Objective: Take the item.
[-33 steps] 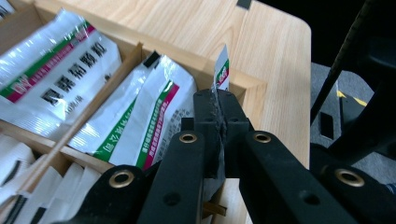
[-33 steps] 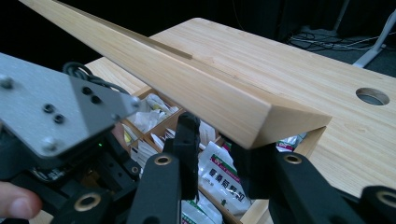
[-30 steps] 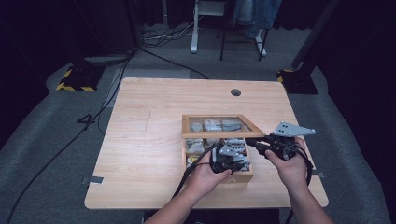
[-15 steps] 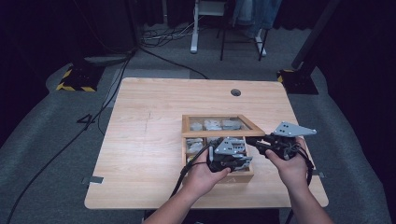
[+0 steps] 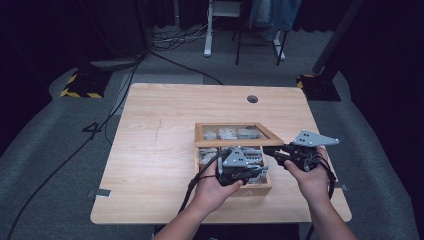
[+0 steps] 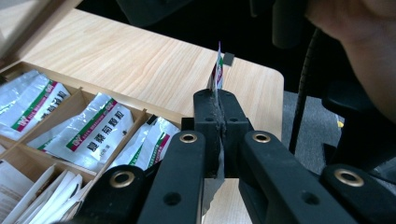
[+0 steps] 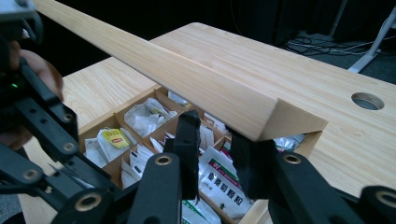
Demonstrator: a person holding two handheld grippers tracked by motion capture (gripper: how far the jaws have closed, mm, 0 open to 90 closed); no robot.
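Observation:
A wooden compartment box (image 5: 250, 190) sits near the table's front right, holding several silver sachets (image 7: 224, 184) and paper tea bags. Its glass-paned lid (image 5: 235, 143) is raised. My right gripper (image 5: 268, 149) is under the lid's front right corner. In the right gripper view the lid (image 7: 196, 79) rests over the jaw tips, and my right gripper (image 7: 217, 135) stands open with sachets visible through the gap. My left gripper (image 5: 256, 172) hovers over the box's front compartments. In its own view my left gripper (image 6: 217, 100) is shut on a silver sachet (image 6: 218, 70), seen edge-on.
The light wooden table (image 5: 160, 150) has a round cable hole (image 5: 252, 99) at the back. Its right edge and front corner (image 6: 261, 79) are close to the box. A hand (image 6: 355, 28) holding the right gripper is at the upper right of the left gripper view.
My left gripper has drifted slightly left over the box with the sachet still in its jaws. The right gripper and the raised lid have stayed put.

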